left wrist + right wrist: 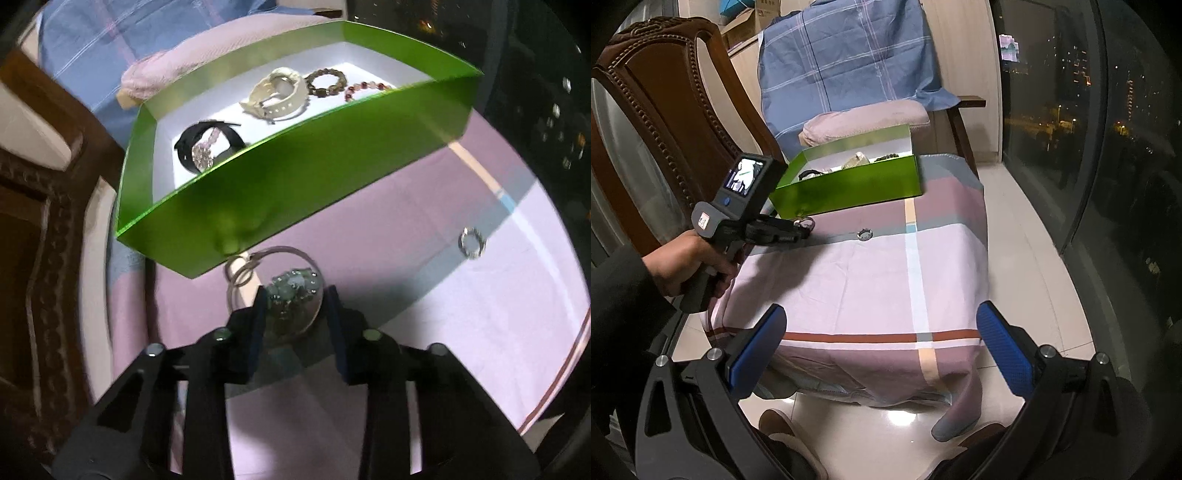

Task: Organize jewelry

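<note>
My left gripper [295, 295] is shut on a clear round keychain globe [293, 301] filled with pale green stones, its ring [240, 271] hanging by the front wall of the green box [295, 177]. The box holds a black band [207, 146], a white watch [277, 94], a brown bead bracelet [327, 83] and a red bead bracelet [365, 88]. A silver ring [472, 242] lies on the pink cloth to the right; it also shows in the right wrist view [865, 233]. My right gripper [881, 347] is open and empty, held off the table's near edge. The left gripper [803, 225] shows there by the box [849, 184].
The table is covered with a pink checked cloth [871, 280]. A carved wooden chair [661, 96] stands at the left, and a chair draped in blue cloth [849, 59] stands behind the box. A glass window wall [1089, 129] is at the right.
</note>
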`<state>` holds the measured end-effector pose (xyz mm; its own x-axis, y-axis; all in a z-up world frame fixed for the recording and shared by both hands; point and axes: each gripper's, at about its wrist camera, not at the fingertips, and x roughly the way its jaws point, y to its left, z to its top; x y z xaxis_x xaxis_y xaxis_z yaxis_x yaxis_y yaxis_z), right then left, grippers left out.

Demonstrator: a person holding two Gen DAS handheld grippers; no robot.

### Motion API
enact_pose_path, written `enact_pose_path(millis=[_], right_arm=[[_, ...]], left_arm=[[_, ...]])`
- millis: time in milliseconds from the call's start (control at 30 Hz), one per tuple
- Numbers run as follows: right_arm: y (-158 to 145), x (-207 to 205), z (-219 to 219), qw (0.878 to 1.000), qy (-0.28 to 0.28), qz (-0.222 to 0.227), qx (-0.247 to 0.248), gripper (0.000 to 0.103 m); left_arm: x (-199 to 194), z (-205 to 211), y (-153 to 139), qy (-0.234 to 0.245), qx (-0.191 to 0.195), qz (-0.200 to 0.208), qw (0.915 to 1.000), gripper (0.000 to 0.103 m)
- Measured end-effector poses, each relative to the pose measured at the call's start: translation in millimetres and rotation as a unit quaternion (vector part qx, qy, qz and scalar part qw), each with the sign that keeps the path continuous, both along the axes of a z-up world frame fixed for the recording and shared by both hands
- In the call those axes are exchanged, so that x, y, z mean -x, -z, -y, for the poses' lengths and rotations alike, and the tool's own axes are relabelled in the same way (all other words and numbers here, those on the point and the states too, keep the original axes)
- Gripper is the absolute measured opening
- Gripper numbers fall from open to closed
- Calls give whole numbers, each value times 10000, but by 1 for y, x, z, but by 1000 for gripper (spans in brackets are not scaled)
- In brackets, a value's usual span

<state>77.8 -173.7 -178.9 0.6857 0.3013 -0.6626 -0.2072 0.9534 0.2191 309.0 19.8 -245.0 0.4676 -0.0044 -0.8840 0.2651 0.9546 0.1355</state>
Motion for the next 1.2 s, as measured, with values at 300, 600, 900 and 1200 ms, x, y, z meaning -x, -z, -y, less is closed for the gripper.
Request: enact_pose_path(millis=[300, 600, 900, 1200], right_arm=[[4, -2, -6, 9999, -83, -60, 17, 100], [7, 0, -13, 9997, -215, -88, 49, 100], [2, 6, -16, 9995, -304, 15, 101, 100], [10, 2, -17, 9993, -337, -112, 64, 100]], left_arm=[[19, -25, -45, -377, 1009, 331, 9936, 9], [85, -24, -71, -748, 1168, 797, 9871, 9], [80, -37, -59, -1233, 1326, 1119, 9771, 85], [119, -67, -70, -1329, 989, 623, 9842, 77]])
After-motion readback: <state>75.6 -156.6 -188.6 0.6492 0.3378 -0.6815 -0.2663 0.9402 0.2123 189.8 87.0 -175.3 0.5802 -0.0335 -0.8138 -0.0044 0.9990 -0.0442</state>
